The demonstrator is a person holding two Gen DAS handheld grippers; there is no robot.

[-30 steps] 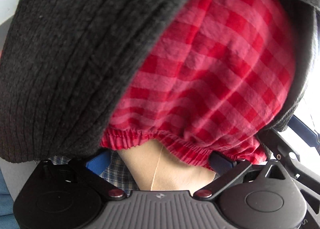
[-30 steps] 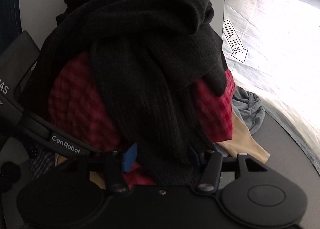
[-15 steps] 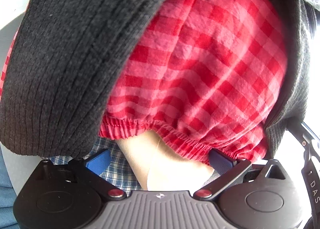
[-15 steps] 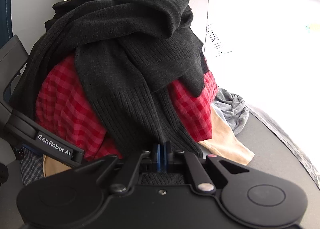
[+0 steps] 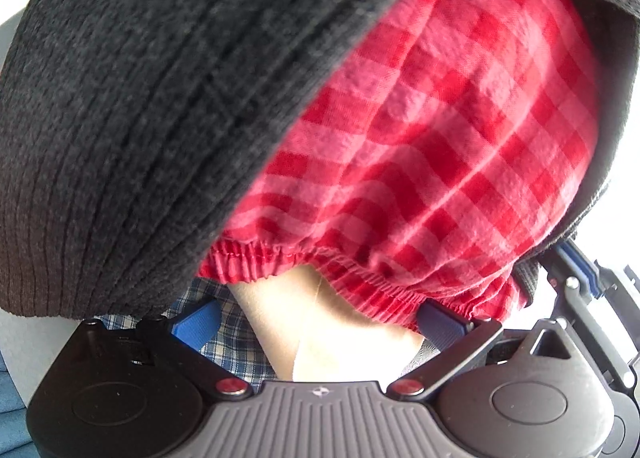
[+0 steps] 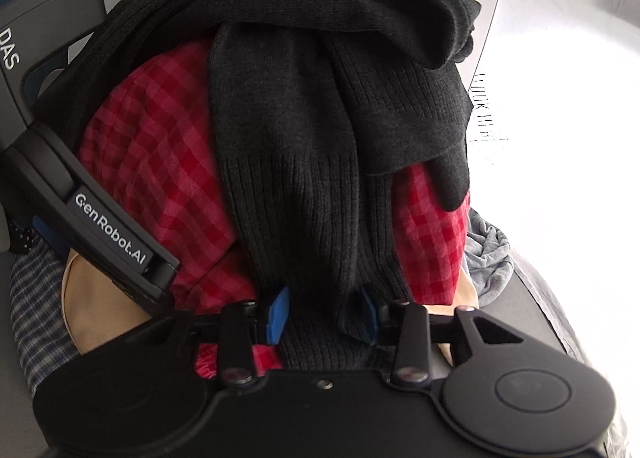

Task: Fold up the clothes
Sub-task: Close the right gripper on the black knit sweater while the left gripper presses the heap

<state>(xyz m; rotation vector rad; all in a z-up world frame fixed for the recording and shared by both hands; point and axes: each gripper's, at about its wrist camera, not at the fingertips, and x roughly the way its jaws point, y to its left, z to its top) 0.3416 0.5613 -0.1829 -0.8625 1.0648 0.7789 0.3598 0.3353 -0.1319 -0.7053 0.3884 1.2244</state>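
The right tongs (image 6: pixel 322 312) sit at the bottom centre of the right wrist view, their blue pads set narrowly on either side of the ribbed hem of the dark knit sweater (image 6: pixel 304 130). The jaws are opening with that hem between them, and whether the pads press on the knit at this instant is hard to tell, since the fabric bulges over them. The left tongs (image 5: pixel 316 322) stand wide at the bottom of the left wrist view, gripping nothing, just below the elastic edge of the red checked garment (image 5: pixel 432 138) and over a tan cloth (image 5: pixel 320 334).

The sweater is draped over the top of a heap, likely the first piece to be pulled free for folding, which would explain the right tongs working at its hanging hem while the left wait close under the pile. Beneath it lie the red checked piece, the tan cloth, a blue plaid cloth (image 6: pixel 32 306) at lower left and a grey garment (image 6: pixel 488 254) at right.

The heap rests on a grey counter (image 6: pixel 524 306). Glare whitens the right side of the frame, where a printed arrow marking (image 6: pixel 486 114) shows faintly.
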